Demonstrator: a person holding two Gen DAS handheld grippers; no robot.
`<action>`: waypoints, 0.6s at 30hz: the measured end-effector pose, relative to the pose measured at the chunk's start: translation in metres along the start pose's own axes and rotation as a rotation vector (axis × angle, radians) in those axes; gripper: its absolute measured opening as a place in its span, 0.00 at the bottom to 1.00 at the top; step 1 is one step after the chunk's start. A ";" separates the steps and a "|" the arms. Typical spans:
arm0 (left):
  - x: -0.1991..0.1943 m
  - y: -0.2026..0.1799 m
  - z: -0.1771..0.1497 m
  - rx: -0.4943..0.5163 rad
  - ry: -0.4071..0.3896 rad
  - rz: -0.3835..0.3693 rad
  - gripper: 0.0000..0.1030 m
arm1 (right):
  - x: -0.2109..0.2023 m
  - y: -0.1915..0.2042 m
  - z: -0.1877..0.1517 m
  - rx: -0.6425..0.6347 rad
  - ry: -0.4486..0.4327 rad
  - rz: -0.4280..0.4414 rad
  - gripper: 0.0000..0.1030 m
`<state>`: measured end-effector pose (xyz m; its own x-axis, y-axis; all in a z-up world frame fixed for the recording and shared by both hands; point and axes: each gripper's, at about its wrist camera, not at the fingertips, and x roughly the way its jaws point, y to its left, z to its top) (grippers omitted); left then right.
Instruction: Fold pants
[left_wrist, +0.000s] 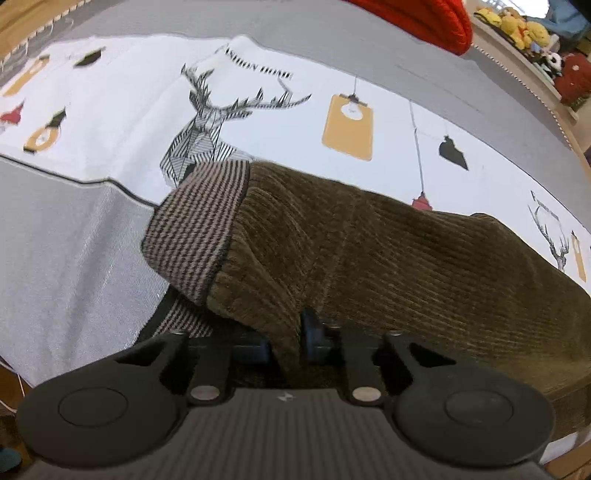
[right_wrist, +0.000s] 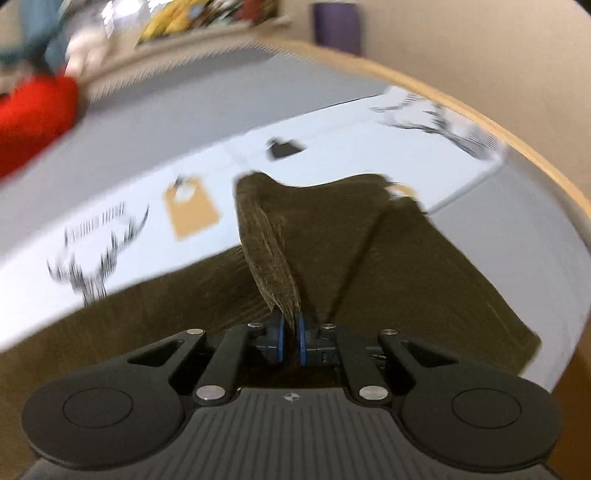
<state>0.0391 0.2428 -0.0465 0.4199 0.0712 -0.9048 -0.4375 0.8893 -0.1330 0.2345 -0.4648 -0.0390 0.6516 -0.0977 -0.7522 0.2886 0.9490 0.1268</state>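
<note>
**Both grippers clamped on the pants, fold about to be carried over**

Olive-brown ribbed corduroy pants (left_wrist: 369, 251) lying on a white tablecloth printed with line-drawn stags and ochre tags (left_wrist: 122, 96), over a grey woven surface. Left gripper (left_wrist: 286, 341) clenched on a pinch of the corduroy near the brown-and-black striped knit cuff (left_wrist: 195, 229), which is turned outward. Right gripper (right_wrist: 290, 338) likewise clamped, blue pads (right_wrist: 280, 339) squeezing a narrow raised ridge of fabric (right_wrist: 266, 240). Probably the grasp stage of a fold, with cloth gathered at two points. Next: lifting both pinches together, keeping the layers taut and aligned. Soft, thick, heavy pile; likely to sag between the grips. A red knitted item (left_wrist: 424, 18) well apart at the far edge.
</note>
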 end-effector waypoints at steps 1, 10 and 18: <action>-0.004 0.000 -0.001 -0.001 -0.009 -0.010 0.12 | -0.009 -0.013 -0.003 0.033 -0.015 0.007 0.07; -0.021 0.020 -0.014 -0.063 0.038 -0.121 0.13 | -0.015 -0.112 -0.052 0.272 0.205 0.115 0.12; -0.005 0.039 -0.006 -0.244 0.074 -0.118 0.33 | 0.008 -0.159 -0.035 0.529 0.128 0.049 0.30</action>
<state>0.0151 0.2742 -0.0501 0.4239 -0.0678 -0.9032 -0.5713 0.7538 -0.3247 0.1686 -0.6060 -0.0878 0.5925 0.0113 -0.8055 0.5949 0.6681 0.4469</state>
